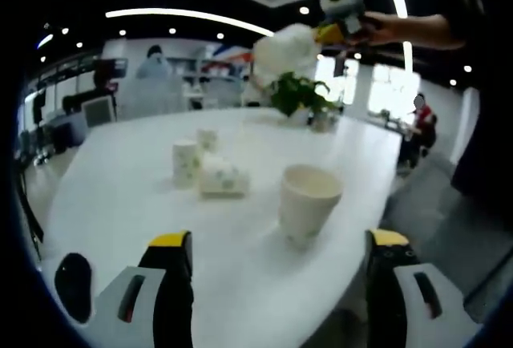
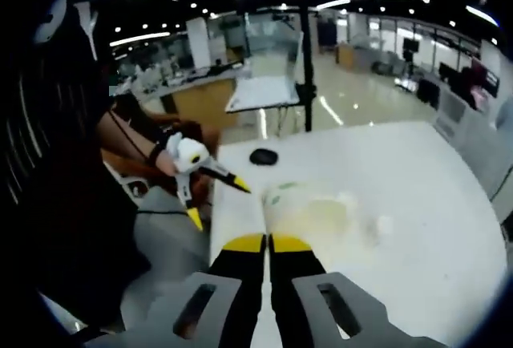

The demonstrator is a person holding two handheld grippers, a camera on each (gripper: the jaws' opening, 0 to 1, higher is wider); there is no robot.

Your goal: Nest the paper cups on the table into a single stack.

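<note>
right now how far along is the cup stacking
Nothing looks nested yet. In hand: the right tongs pinch a raised cup. Left to stack: the near cup, tipped cup, left cup and far cup, all loose on the table. The left tongs are open, empty.

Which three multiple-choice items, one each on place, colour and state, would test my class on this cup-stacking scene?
1. The upright open cup stands: A on the table ahead of the left gripper; B on a chair; C on the floor.
2. The left gripper's jaw tips are: A red; B yellow; C blue.
3. The right gripper is: A open, empty; B lying on the table; C shut on a held cup.
Answers: A, it rests on the white tabletop beyond the jaws; B, yellow caps show; C, its jaws meet at the cup.
</note>
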